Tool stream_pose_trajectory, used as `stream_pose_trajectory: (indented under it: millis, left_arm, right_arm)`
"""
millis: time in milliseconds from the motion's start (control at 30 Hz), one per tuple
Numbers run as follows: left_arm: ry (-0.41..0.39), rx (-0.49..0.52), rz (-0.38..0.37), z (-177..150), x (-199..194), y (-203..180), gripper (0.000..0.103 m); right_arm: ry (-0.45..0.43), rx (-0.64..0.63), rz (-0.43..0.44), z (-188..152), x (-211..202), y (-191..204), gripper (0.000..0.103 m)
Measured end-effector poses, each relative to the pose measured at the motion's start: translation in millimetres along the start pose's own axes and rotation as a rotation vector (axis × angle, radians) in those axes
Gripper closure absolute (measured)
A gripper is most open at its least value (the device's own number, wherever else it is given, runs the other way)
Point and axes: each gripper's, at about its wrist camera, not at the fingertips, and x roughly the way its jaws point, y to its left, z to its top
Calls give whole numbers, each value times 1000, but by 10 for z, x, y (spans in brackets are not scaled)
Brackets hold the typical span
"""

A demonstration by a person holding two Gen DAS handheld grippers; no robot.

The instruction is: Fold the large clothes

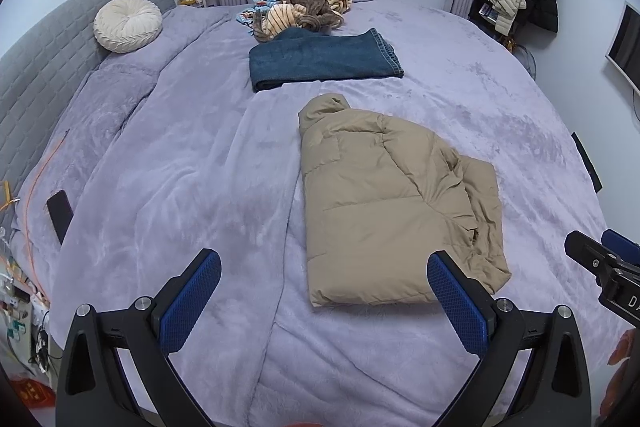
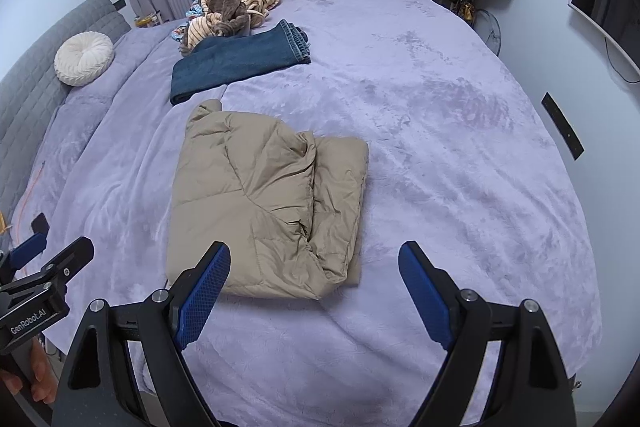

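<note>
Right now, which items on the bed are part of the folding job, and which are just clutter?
Job:
- tan quilted puffer jacket, folded, lying on the bed
- folded dark blue denim jeans
- left gripper and right gripper, both open, empty

Lying about:
- round cream pleated cushion
- striped and brown plush pile
- black phone
- lilac fleece blanket

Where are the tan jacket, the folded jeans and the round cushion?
Jacket (image 2: 256, 203): right wrist view, middle of its quilted top.
Jeans (image 1: 320, 61): left wrist view, centre of the fold.
Cushion (image 1: 128, 23): left wrist view, its middle.
</note>
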Motion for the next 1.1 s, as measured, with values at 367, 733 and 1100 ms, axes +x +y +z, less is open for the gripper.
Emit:
stream_pose_trajectory:
  millis: [367,733,1100]
  left_arm:
    - [-1,0,3,-8,-8,3,0]
    - [-3,-1,4,-18,-15,14,0]
    - [-3,-8,6,-21,-18,19,0]
  right_arm:
    - [1,1,1,-2,-4,-2,15]
    - [0,2,1,-8,-8,6,15]
    - [0,3,1,-20,-12,20,15]
